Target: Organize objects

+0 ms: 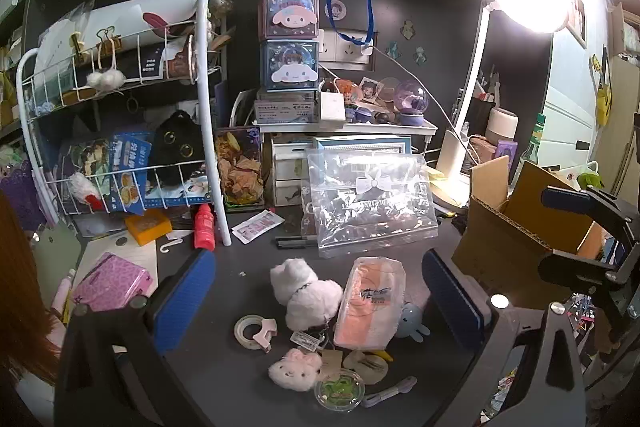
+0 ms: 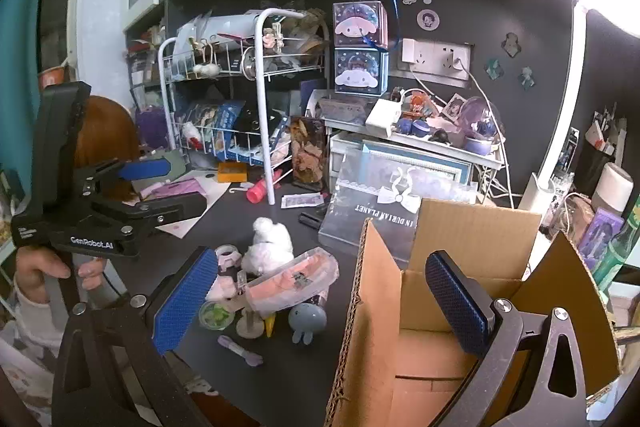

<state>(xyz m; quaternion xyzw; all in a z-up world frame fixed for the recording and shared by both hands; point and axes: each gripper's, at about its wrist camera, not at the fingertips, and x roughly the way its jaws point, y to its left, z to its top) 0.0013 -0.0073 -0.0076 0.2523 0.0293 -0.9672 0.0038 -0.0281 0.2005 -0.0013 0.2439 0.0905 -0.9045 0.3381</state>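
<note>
A pile of small things lies on the dark desk: a white plush toy (image 1: 304, 293), a pink wrapped packet (image 1: 370, 307), a tape roll (image 1: 252, 331), a bunny plush (image 1: 294, 367), a green-filled round case (image 1: 339, 389) and a blue jellyfish figure (image 1: 412, 319). My left gripper (image 1: 320, 301) is open and empty, its fingers either side of the pile. An open cardboard box (image 2: 452, 267) stands right of the pile. My right gripper (image 2: 324, 299) is open and empty, its right finger (image 2: 456, 303) over the box. The pile also shows there, with the plush (image 2: 270, 247) and packet (image 2: 288, 283).
A clear plastic pouch (image 1: 368, 199) leans behind the pile. A white wire rack (image 1: 120, 131) full of items stands at the left. A lit desk lamp (image 1: 528, 1) is at the right. A red bottle (image 1: 204, 227) and pink box (image 1: 112, 281) lie left.
</note>
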